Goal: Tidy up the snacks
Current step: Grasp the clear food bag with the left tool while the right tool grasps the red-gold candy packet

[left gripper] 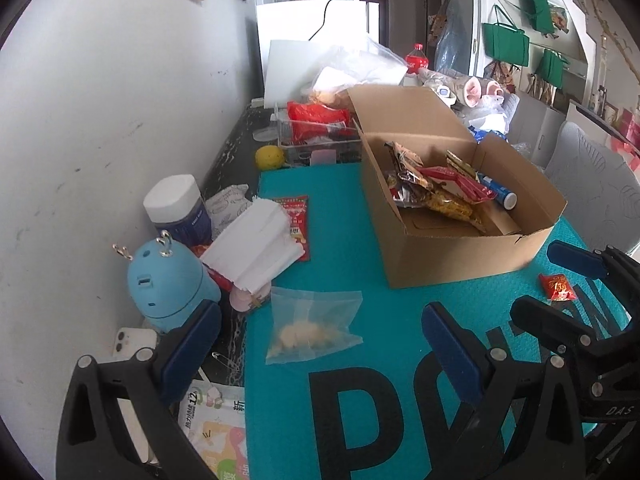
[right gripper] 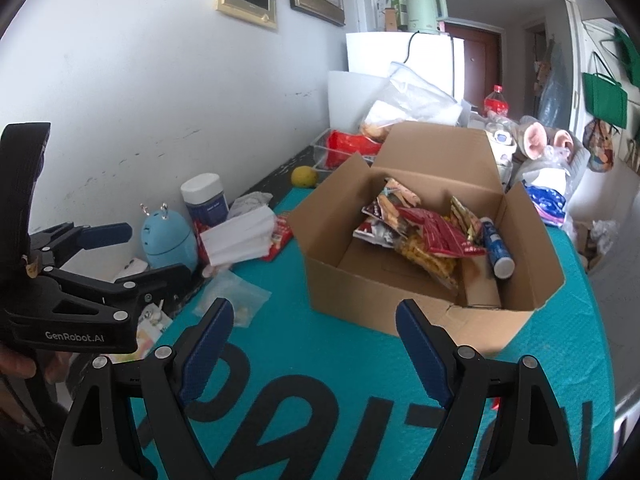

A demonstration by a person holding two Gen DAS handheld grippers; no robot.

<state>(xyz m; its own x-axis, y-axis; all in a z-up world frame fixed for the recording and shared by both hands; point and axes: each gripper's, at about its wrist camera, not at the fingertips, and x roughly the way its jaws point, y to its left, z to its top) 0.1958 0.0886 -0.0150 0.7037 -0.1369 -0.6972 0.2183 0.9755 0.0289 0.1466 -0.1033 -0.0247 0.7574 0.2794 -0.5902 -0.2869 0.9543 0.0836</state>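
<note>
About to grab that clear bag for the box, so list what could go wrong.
1. The clear bag lies flat and limp on the mat; the open left tongs may slip off it.
2. The box is already piled at the back; a tossed bag could slide off.
3. The right tongs hover close by and could bump the left.

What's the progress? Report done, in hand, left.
Done: several snack packets and a blue tube lie in the box. In hand: nothing; left gripper and right gripper are open and empty. Left: clear bag, small red packet and red packet on the mat.
</note>
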